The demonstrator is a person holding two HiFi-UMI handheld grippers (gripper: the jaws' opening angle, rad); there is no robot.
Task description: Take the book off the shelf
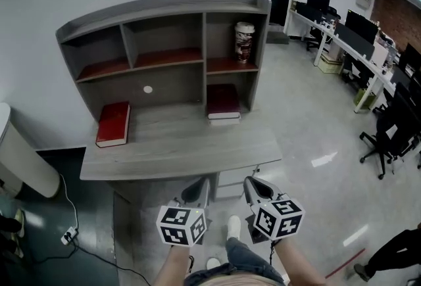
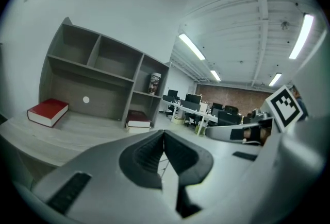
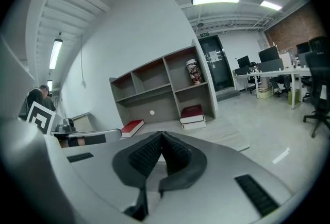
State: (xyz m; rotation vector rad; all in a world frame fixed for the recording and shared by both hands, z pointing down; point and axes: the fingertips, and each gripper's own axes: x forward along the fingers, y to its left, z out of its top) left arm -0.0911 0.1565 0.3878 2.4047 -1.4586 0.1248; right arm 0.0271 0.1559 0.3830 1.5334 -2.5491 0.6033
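A grey desk [image 1: 184, 146] carries a shelf unit [image 1: 164, 12] against the wall. A dark red book [image 1: 223, 100] lies on top of a pale book in the shelf unit's lower right compartment; it also shows as the dark red book [image 2: 138, 116] and the dark red book [image 3: 192, 112]. A brighter red book [image 1: 113, 123] lies flat on the desktop at the left. My left gripper [image 1: 199, 191] and right gripper [image 1: 252, 187] hang side by side in front of the desk's near edge, well short of both books. Both are shut with nothing between the jaws.
A printed cup [image 1: 244, 41] stands on the right shelf above the dark book. A white rounded bin [image 1: 23, 163] and a power strip [image 1: 68, 235] with its cable lie at the left. Office desks with monitors [image 1: 355, 31] and chairs [image 1: 391, 137] fill the right side.
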